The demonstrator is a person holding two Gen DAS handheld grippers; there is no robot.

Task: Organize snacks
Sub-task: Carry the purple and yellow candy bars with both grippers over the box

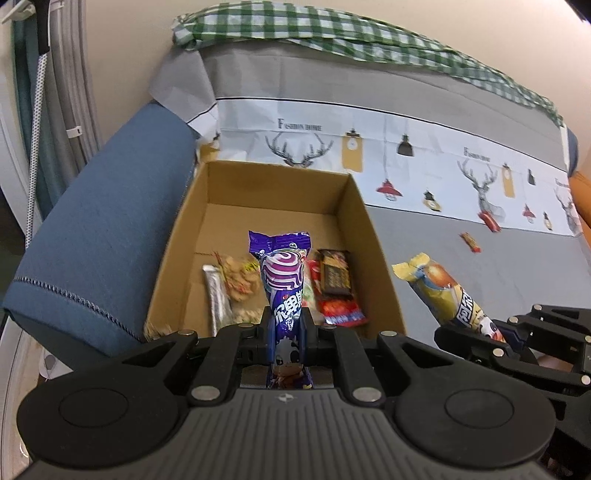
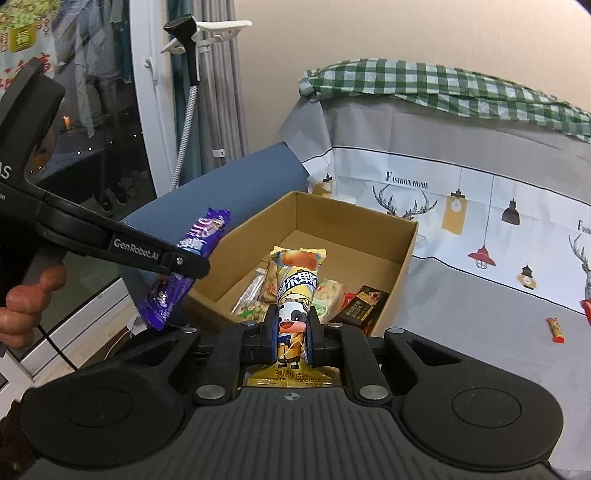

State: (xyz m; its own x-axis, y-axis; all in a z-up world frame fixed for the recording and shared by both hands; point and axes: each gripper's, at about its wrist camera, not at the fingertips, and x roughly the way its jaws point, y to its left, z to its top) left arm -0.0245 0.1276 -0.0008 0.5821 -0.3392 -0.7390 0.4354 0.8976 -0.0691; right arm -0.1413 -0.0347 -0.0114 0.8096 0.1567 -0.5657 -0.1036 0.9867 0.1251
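Snacks split three ways: two in grip, several in the cardboard box (image 1: 351, 229), two loose on the sofa cover. Left gripper (image 1: 286, 325) clamped narrow on a purple lollipop packet (image 1: 282, 280), packet upright between the jaws, its top crimp over the near end of the box. Right gripper (image 2: 293, 328) clamped narrow on a yellow lollipop packet (image 2: 297, 280) with a cartoon cow print, also upright, held just short of the box's near wall. In the right wrist view the left gripper (image 2: 177, 260) enters from the left of the box, purple packet (image 2: 184, 266) tilted in its jaws, outside the box's left wall; a bare hand (image 2: 26, 306) wraps its handle. Box sits open-topped on the grey printed sofa cover (image 1: 443, 229), pushed against the blue armrest (image 1: 103, 236). On the box floor, near end: a silver-edged nut bar (image 1: 218, 295), a dark chocolate bar (image 1: 334, 275) lying over a red packet (image 1: 340, 310). Two small red candies (image 1: 471, 242) (image 1: 489, 221) lie on the cover, well right of the box. Green checked cloth (image 1: 332, 33) drapes the sofa back behind the box.
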